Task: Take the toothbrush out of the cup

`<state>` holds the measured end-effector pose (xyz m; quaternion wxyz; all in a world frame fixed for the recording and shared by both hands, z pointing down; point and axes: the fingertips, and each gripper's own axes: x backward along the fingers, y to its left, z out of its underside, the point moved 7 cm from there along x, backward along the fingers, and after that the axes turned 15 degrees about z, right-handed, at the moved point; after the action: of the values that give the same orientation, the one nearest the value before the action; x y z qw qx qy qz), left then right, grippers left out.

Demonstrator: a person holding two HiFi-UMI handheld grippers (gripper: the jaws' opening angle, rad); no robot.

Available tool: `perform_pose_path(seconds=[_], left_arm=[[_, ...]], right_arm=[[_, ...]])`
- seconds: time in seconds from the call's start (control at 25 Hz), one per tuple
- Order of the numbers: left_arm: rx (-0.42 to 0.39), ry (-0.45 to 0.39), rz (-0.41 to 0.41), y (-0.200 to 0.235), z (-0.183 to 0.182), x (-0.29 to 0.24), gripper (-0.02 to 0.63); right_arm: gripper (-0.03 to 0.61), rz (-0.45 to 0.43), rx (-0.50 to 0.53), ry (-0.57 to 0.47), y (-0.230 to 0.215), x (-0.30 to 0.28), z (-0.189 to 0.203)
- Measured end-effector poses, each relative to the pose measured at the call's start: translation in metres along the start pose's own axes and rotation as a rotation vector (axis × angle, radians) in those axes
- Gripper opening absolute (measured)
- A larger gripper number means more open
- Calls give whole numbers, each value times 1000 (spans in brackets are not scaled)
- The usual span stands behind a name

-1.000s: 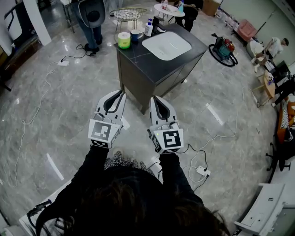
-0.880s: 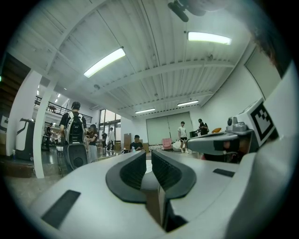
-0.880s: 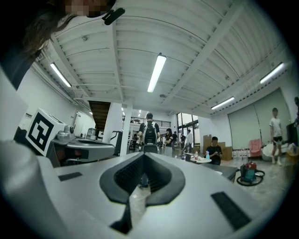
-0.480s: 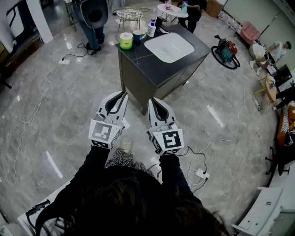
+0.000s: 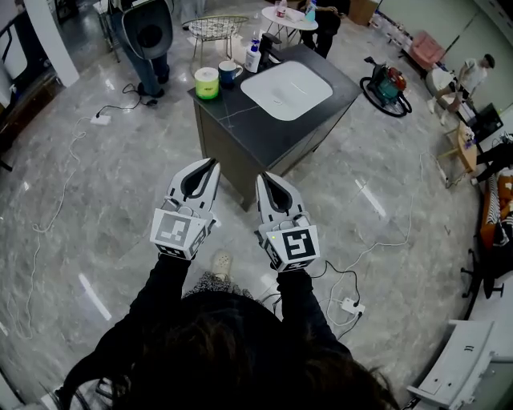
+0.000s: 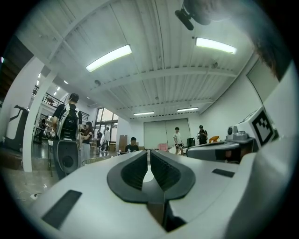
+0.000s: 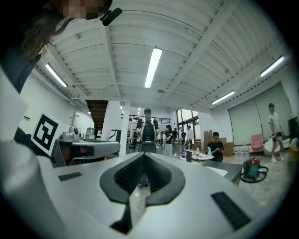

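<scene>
A dark counter [image 5: 240, 120] with a white sink basin [image 5: 287, 78] stands ahead of me. On its far left corner sit a green and yellow cup [image 5: 207, 82], a blue mug [image 5: 229, 73] and a white pump bottle [image 5: 254, 58]. No toothbrush can be made out at this distance. My left gripper [image 5: 212, 162] [image 6: 149, 154] and right gripper [image 5: 264, 177] [image 7: 143, 158] are held side by side, level, short of the counter's near corner. The left jaws are closing, with a thin slit between the pads and nothing in it. The right jaws meet at the tips and hold nothing.
A person [image 5: 148, 32] stands beyond the counter's left side, near a wire chair [image 5: 212, 28] and a round table [image 5: 288, 16]. Cables [image 5: 56, 200] and a power strip [image 5: 350, 304] lie on the marble floor. A red vacuum [image 5: 387, 82] sits to the right.
Both grippers have moved forward together toward the counter, which now sits nearer to them. A shoe has come into view below the grippers.
</scene>
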<state>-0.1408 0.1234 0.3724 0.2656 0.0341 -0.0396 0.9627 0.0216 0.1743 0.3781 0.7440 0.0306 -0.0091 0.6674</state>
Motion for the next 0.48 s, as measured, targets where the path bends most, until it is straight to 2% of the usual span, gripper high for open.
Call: perform_pose_path(seconds=[0.12, 0.28, 0.48], left_arm=[[-9, 1, 5, 18, 3, -15, 24], [32, -27, 26, 43, 10, -30, 9], [25, 0, 48, 65, 13, -49, 9]], right_arm=[[5, 3, 1, 3, -5, -21, 3], [5, 8, 1, 13, -11, -48, 9], [5, 15, 2, 18, -18, -76, 9]])
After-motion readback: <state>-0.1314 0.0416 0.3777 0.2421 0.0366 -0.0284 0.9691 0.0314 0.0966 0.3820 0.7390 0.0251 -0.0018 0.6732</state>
